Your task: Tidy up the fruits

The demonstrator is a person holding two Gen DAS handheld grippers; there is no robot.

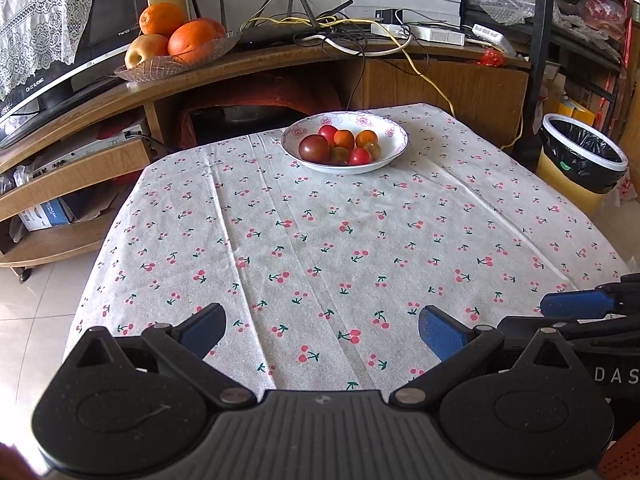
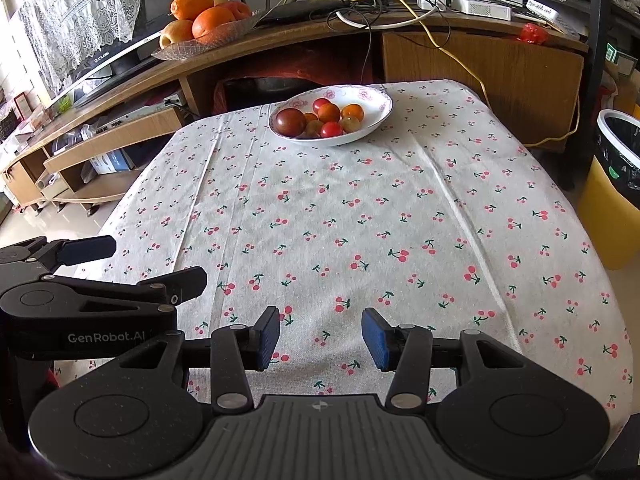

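Both the left gripper [image 1: 322, 330] and right gripper [image 2: 320, 338] are hovering released at the near edge; cherry tomatoes [image 1: 340, 145] are sitting in the far floral bowl [image 1: 394, 148], likely rolling if nudged.

Left claw [image 1: 322, 330] and right claw [image 2: 320, 338] gape, empty

- Small tomatoes [image 1: 344, 145], approx. 8, red, orange & one bigger dark maroon one at left, heaped in white floral-rim bowl [image 1: 394, 148] at table's far edge.
- Oranges [image 1: 191, 40] + yellowish apple [image 1: 146, 50] piled on glass dish [image 1: 160, 68], on wood shelf behind.
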